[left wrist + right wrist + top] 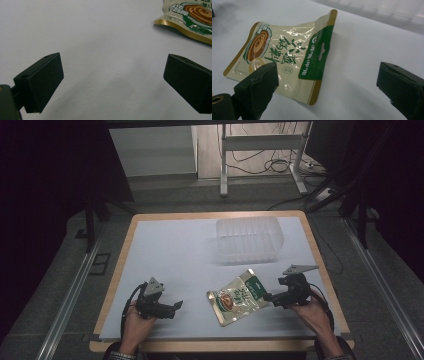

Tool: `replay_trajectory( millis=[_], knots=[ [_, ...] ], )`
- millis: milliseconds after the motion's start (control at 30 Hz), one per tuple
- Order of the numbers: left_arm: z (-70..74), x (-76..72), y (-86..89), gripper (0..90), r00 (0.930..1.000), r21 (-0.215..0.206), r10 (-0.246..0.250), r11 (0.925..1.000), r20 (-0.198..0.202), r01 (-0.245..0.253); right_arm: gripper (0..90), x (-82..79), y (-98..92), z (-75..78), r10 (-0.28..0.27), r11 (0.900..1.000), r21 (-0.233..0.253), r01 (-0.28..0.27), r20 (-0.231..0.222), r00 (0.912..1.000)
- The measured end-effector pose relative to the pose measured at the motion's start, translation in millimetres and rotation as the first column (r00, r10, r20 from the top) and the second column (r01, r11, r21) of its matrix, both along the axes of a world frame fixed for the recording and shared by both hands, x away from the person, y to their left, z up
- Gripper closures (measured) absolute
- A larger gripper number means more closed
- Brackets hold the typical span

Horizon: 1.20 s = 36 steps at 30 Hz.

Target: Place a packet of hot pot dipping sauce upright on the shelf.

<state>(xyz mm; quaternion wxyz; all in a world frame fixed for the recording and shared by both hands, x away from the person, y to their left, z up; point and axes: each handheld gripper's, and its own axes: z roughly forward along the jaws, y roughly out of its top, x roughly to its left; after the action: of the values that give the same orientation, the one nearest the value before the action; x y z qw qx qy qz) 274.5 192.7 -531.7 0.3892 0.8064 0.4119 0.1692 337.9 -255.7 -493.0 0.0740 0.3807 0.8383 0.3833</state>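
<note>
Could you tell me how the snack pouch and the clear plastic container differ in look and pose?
The snack pouch is opaque, printed cream, green and gold; the clear plastic container is see-through and unprinted. The pouch lies nearly flat, one edge curling up, while the container stands as a ribbed box. The pouch lies near the right claw; the container sits farther back. Both rest on the white table.

Right tool [271,297] touches snack pouch [239,297]; left tool [176,307] apart.
</note>
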Motion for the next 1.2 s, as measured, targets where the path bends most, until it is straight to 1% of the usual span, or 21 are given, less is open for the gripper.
replay_trajectory(
  millis=[67,167,267,367,400,467,500,533,600,700,833,933,1100,1133,1200],
  knots=[
    [-0.1,0.0,-0.1,2.4,1.0000,0.005,0.000,1.0000,0.001,0.000,4.2,2.6,5.9,-1.7,0.010,1.000,-0.015,-0.010,-0.006,0.9999],
    [-0.5,0.1,-0.4,2.5,1.0000,0.010,0.000,0.9999,-0.002,0.000,4.2,4.9,14.2,-3.0,0.031,0.999,-0.020,-0.031,0.005,0.9995],
    [-0.8,0.2,-0.9,2.5,1.0000,0.018,0.000,0.9998,-0.003,0.000,4.2,6.6,22.1,-2.1,0.045,0.998,-0.037,-0.044,0.021,0.9988],
    [-0.6,0.0,-0.9,2.6,1.0000,0.021,0.001,0.9998,-0.001,-0.001,6.1,11.9,30.5,-3.4,0.046,0.998,-0.052,-0.045,0.010,0.9989],
    [-0.5,0.0,-0.9,2.6,1.0000,0.021,0.002,0.9998,0.000,-0.002,6.1,11.9,30.5,-3.4,0.046,0.998,-0.052,-0.045,0.010,0.9989],
    [-0.6,0.1,-0.7,2.7,1.0000,0.023,0.002,0.9997,0.000,-0.002,8.6,14.7,34.7,-5.1,0.045,0.997,-0.062,-0.045,0.003,0.9990],
    [-0.7,0.1,-0.7,2.7,1.0000,0.024,0.002,0.9997,-0.001,-0.002,13.8,17.6,38.2,-7.0,0.044,0.997,-0.070,-0.045,-0.009,0.9990],
    [-0.7,0.1,-0.8,2.7,1.0000,0.025,0.002,0.9997,0.000,-0.002,13.8,17.6,38.2,-7.0,0.044,0.997,-0.070,-0.045,-0.009,0.9990],
    [-0.6,0.0,-1.1,2.8,1.0000,0.028,0.001,0.9996,0.000,-0.001,18.9,20.8,41.8,-9.5,0.045,0.996,-0.075,-0.047,-0.022,0.9987],
    [-0.6,-0.1,-1.3,2.8,1.0000,0.032,0.000,0.9995,0.000,0.000,27.8,26.0,47.1,-12.9,0.040,0.994,-0.099,-0.043,-0.029,0.9988],
    [-0.4,-0.2,-1.3,2.9,1.0000,0.033,0.000,0.9994,0.002,0.000,41.5,31.0,50.4,-16.3,0.031,0.994,-0.105,-0.037,-0.056,0.9979],
    [-0.8,-0.1,-1.7,3.1,1.0000,0.039,-0.003,0.9992,0.000,0.003,49.7,32.8,52.1,-19.5,0.047,0.993,-0.101,-0.056,-0.081,0.9956],
    [-0.8,-0.4,-2.9,3.3,1.0000,0.046,-0.007,0.9989,0.001,0.007,63.3,28.1,58.6,-18.5,0.073,0.990,-0.119,-0.079,-0.051,0.9960],
    [-0.8,-0.4,-3.0,3.3,1.0000,0.048,-0.007,0.9988,0.002,0.007,67.2,26.7,59.9,-17.7,0.077,0.989,-0.120,-0.082,-0.045,0.9960],
    [-0.8,-0.5,-3.1,3.4,1.0000,0.047,-0.007,0.9988,0.002,0.007,68.3,26.5,60.3,-18.0,0.079,0.989,-0.124,-0.084,-0.047,0.9958]
  ],
)
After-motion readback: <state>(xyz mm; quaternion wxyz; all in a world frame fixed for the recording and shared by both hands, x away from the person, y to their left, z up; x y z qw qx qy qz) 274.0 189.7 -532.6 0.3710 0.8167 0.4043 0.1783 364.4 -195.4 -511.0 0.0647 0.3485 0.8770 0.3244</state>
